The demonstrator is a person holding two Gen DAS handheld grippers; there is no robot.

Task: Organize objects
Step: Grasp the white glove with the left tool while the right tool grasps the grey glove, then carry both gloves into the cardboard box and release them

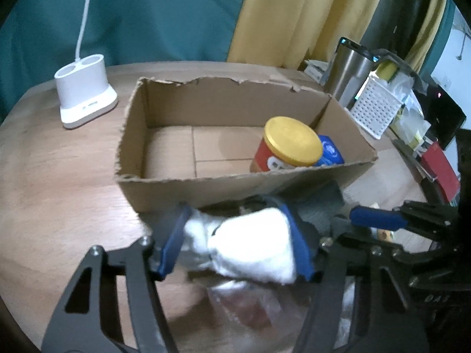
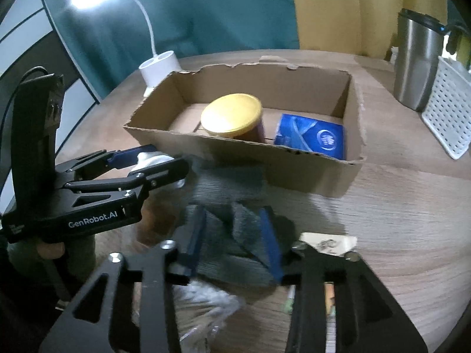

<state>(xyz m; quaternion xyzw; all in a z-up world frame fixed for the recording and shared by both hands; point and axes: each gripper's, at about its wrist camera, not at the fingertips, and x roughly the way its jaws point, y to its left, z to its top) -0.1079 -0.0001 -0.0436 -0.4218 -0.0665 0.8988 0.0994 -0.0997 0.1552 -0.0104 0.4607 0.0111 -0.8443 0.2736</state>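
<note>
An open cardboard box [image 1: 206,188] [image 2: 309,173] stands on the wooden table. Inside it are a red can with a yellow lid [image 1: 291,141] [image 2: 232,114] and a blue packet [image 1: 331,150] [image 2: 312,135]. My left gripper [image 1: 238,232] [image 2: 156,158] is shut on a white rolled cloth [image 1: 253,247] [image 2: 150,158], just in front of the box's near wall. My right gripper [image 2: 232,241] is shut on a dark grey folded cloth [image 2: 232,235] lying on the table in front of the box; one blue fingertip [image 1: 371,216] shows in the left wrist view.
A white lamp base [image 1: 85,94] [image 2: 160,66] stands left of the box. A steel tumbler [image 1: 350,73] [image 2: 418,61] and a white perforated basket [image 1: 376,106] [image 2: 447,111] stand to the right. Clear plastic wrapping [image 1: 250,303] [image 2: 206,306] and a paper tag [image 2: 326,244] lie near the grippers.
</note>
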